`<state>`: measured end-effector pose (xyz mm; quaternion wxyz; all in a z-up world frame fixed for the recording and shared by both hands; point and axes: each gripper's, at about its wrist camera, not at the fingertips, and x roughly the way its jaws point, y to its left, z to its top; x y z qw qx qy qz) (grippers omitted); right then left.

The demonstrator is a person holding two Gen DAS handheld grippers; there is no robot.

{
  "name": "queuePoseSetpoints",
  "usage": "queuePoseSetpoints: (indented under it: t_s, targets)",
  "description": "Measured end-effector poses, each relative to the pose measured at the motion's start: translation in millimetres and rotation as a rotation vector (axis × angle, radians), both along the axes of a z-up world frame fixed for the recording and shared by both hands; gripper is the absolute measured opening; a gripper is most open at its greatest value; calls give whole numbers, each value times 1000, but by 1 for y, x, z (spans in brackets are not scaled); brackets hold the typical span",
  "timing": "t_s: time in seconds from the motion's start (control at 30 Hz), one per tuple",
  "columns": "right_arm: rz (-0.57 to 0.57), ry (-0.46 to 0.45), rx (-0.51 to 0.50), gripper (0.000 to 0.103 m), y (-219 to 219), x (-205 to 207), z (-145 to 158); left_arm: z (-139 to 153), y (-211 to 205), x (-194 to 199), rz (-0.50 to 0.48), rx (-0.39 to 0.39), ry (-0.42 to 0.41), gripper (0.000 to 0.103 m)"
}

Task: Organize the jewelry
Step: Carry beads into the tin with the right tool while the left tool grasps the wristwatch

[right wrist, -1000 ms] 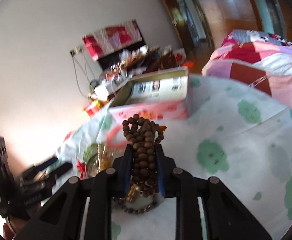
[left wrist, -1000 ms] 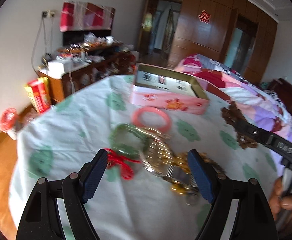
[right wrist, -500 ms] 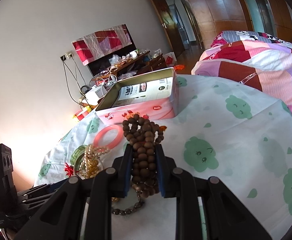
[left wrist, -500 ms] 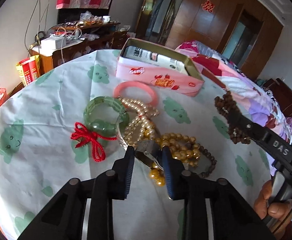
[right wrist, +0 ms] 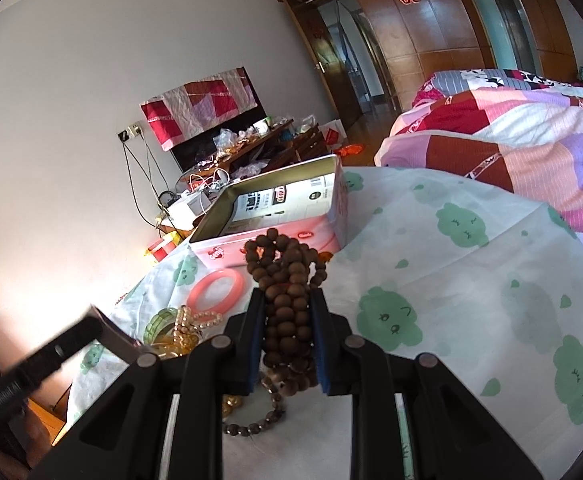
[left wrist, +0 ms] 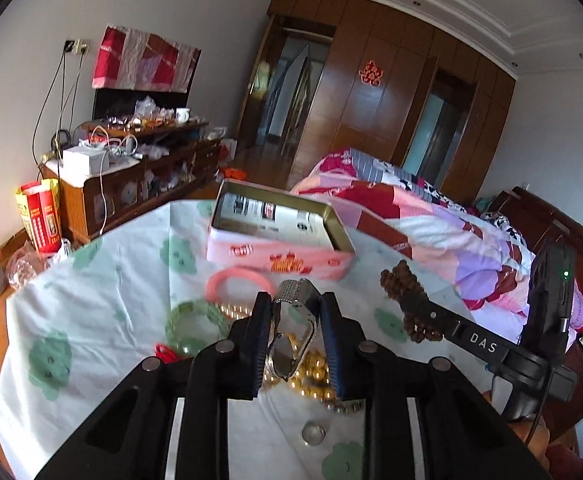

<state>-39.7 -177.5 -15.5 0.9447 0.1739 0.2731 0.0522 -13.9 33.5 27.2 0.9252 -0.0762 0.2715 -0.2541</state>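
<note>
The setting is a bedroom with wooden wardrobe doors, a quilt-covered bed point(left wrist: 431, 216) and a cluttered low cabinet point(left wrist: 131, 168). The work surface is a table covered by a white cloth point(right wrist: 471, 280) printed with green cloud figures.

Reference landmark: the open pink tin point(left wrist: 279, 236), standing on the cloth at the far side of the table. A printed paper insert lies inside it.

Left gripper point(left wrist: 296, 334): jaws clamped on a silver metal watch band point(left wrist: 293, 320), which is lifted clear of the cloth on the near side of the tin, its mesh end projecting above the fingertips.

Right gripper point(right wrist: 287, 336): jaws clamped on a bundle of brown wooden beads point(right wrist: 285, 280), held above the cloth on the near side of the tin. Loose loops of the strand hang below the jaws.

Items on the cloth, relative to the tin:
- Pink bangle point(left wrist: 237, 284): just beside the tin's near wall.
- Green bangle point(left wrist: 195, 326): nearer than the pink bangle.
- Pearl strand point(right wrist: 199, 318): between the two bangles.
- Gold beads point(left wrist: 315, 374): beneath the left gripper.
- Red knotted cord point(left wrist: 166, 352): beside the green bangle.
- Small ring point(left wrist: 313, 434): farthest from the tin, on bare cloth.
</note>
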Motion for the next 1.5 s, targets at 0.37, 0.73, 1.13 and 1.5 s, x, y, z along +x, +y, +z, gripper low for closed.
queuePoseSetpoints:
  t_s: [0.37, 0.73, 1.13, 1.5]
  targets:
    - [29, -40, -48, 25, 4, 62, 36, 37, -19, 73, 31, -33, -146, 15]
    - [-22, 30, -25, 25, -11, 111, 2, -8, -12, 98, -65, 54, 88, 58]
    - [-35, -11, -32, 25, -13, 103, 15, -60, -77, 73, -223, 354, 255, 48]
    - [-34, -28, -33, 25, -13, 101, 17, -61, -71, 71, -154, 315, 228, 35]
